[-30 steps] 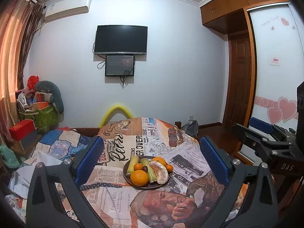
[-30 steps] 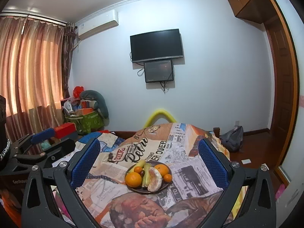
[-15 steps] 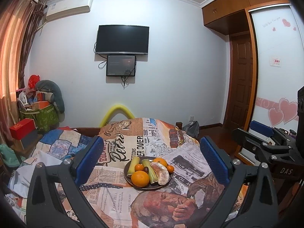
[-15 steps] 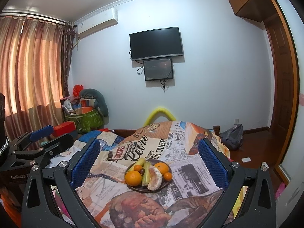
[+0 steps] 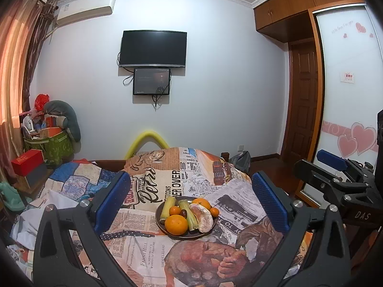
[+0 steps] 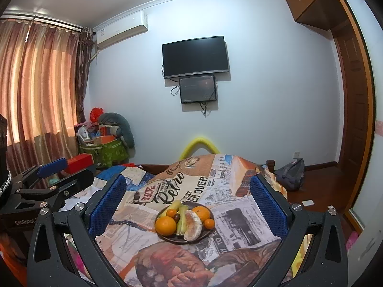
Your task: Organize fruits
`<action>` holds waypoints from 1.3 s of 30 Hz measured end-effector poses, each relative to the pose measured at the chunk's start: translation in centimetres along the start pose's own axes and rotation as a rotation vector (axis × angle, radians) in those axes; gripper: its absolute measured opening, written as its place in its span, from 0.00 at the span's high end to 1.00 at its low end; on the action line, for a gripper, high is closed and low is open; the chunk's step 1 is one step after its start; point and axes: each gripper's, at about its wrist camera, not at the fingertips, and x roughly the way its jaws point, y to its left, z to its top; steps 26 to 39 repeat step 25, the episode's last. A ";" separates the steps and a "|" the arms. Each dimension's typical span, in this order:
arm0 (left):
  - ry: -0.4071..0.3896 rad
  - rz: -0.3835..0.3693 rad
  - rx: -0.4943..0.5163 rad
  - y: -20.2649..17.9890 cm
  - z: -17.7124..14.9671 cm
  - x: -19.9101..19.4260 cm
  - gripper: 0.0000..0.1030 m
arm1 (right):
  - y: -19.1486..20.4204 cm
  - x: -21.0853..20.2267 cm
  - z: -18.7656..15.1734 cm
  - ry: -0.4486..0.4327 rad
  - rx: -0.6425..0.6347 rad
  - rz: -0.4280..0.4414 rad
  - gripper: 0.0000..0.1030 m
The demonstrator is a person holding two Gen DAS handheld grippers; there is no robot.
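Both claws, left claw (image 5: 189, 201) and right claw (image 6: 188, 199), gape wide and empty above the fruit plate (image 5: 167, 230) ahead on the bed (image 5: 148, 253); a clean pick means descending squarely over one orange (image 5: 176, 224).

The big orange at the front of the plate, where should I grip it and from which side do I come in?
Grip the big orange across its widest middle, coming from above and the near side. It is round and sits at the plate's front edge, with a green stalk close on its right, so fingers probably fit best front and back.
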 end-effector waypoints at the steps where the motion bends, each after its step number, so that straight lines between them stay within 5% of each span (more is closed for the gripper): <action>1: 0.001 0.000 0.002 0.0 0.0 0.0 0.00 | 0.0 0.0 0.0 -0.001 0.000 -0.002 0.00; 39: 0.021 -0.009 -0.004 0.1 -0.1 0.5 0.00 | 0.3 -0.2 0.3 -0.014 -0.014 -0.013 0.00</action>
